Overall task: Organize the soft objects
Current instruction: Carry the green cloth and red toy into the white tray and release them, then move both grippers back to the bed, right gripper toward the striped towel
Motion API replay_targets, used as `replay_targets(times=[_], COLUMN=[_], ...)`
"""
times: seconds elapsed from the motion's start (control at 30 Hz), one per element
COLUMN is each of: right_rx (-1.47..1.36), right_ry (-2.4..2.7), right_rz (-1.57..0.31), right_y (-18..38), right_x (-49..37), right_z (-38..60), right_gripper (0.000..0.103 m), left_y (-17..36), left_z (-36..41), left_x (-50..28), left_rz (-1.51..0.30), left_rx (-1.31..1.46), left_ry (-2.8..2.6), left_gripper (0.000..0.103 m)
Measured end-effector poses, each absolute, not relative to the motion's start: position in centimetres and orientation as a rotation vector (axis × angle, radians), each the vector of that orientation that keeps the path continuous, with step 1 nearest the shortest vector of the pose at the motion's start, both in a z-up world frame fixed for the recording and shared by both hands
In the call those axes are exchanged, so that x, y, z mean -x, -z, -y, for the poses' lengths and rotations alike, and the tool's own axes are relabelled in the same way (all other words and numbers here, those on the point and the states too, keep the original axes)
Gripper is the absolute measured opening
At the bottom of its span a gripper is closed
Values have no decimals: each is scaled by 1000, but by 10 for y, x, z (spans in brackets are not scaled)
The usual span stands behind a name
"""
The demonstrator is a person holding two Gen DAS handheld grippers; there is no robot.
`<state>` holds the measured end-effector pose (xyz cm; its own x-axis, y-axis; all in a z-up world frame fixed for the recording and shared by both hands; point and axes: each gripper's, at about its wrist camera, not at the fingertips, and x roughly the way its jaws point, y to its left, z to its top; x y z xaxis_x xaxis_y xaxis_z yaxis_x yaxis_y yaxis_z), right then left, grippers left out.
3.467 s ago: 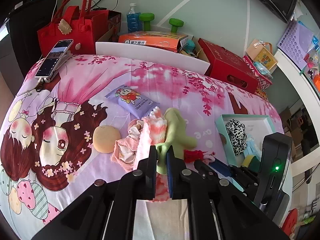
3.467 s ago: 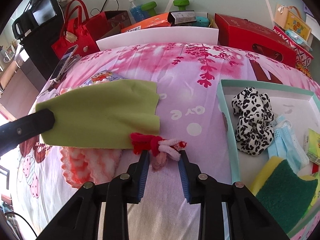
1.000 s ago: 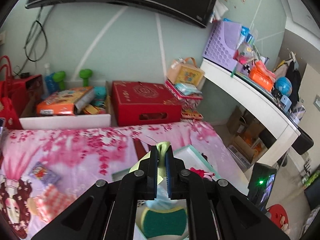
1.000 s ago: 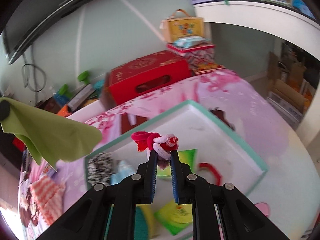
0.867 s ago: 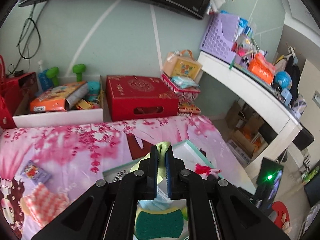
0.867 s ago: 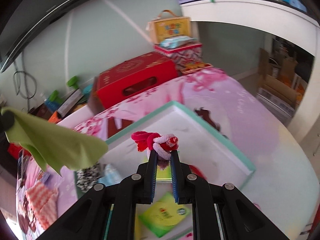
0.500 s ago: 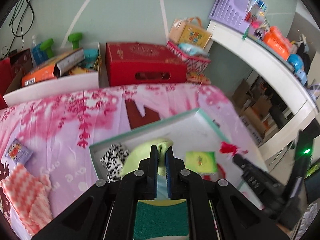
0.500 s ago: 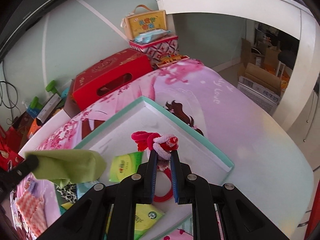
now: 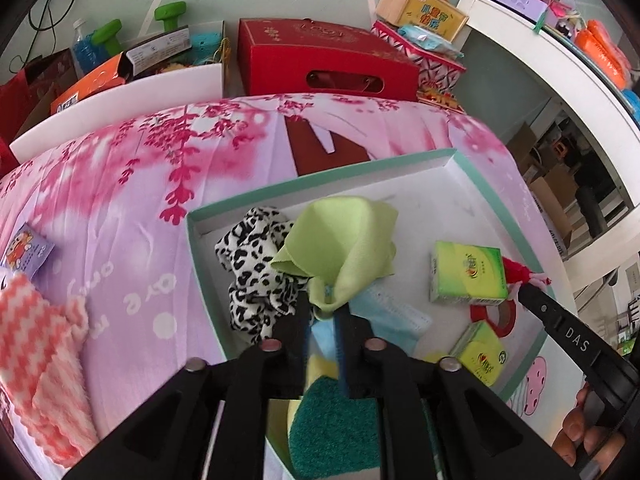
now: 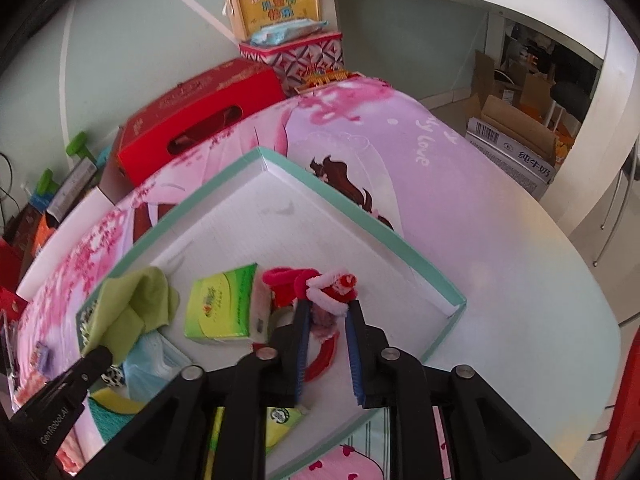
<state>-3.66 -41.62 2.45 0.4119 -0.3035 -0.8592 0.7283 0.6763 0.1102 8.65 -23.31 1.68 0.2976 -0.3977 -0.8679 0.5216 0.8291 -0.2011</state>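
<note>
A shallow white box with a teal rim (image 9: pixel 320 174) (image 10: pixel 352 208) lies on the pink bed sheet. My left gripper (image 9: pixel 325 312) has its jaws slightly parted around a corner of a green cloth (image 9: pixel 344 248), which rests in the box on a leopard-print scrunchie (image 9: pixel 256 264) and a blue face mask (image 9: pixel 392 316). My right gripper (image 10: pixel 326 312) has its jaws slightly parted around a red-and-white fuzzy hair tie (image 10: pixel 316 286), low in the box beside a green tissue pack (image 10: pixel 224 308). The green cloth (image 10: pixel 132 312) also shows in the right wrist view.
The box also holds two green tissue packs (image 9: pixel 466 274) (image 9: pixel 482 354), a red ring (image 9: pixel 494 316) and a green sponge (image 9: pixel 332 424). A pink chevron towel (image 9: pixel 44 364) and a small tissue packet (image 9: pixel 26 250) lie left on the sheet. A red box (image 9: pixel 324 62) stands behind.
Both grippers have come down into the box. The green cloth now rests on the box contents. Both pairs of jaws have opened a little around their loads.
</note>
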Motion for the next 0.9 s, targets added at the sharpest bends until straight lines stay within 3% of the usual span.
replay_targets(times=[0.07, 0.13, 0.27, 0.47, 0.63, 0.73, 0.9], right_rx=[-524, -529, -519, -489, -469, -450, -426], right_ry=[684, 684, 695, 706, 705, 692, 681], right_rz=[-957, -968, -976, -1000, -1009, -1012, -1005], right_y=[-23, -22, -24, -25, -25, -26, -28], right_x=[36, 36, 38, 37, 35, 31, 28], right_z=[416, 417, 415, 414, 411, 407, 400], right_gripper=[38, 55, 60, 76, 88, 103, 103], left_y=[-18, -21, -26, -32, -34, -35, -39], left_z=[230, 226, 221, 209, 200, 193, 177], left_x=[-86, -85, -85, -88, -89, -91, -95], left_rz=[-1114, -1114, -1109, -1081, -1052, -1050, -1044], left_rx=[-127, -122, -132, -137, -160, -146, -124], left_ry=[601, 591, 559, 502, 447, 432, 390], left_gripper=[41, 46, 65, 85, 93, 96, 100])
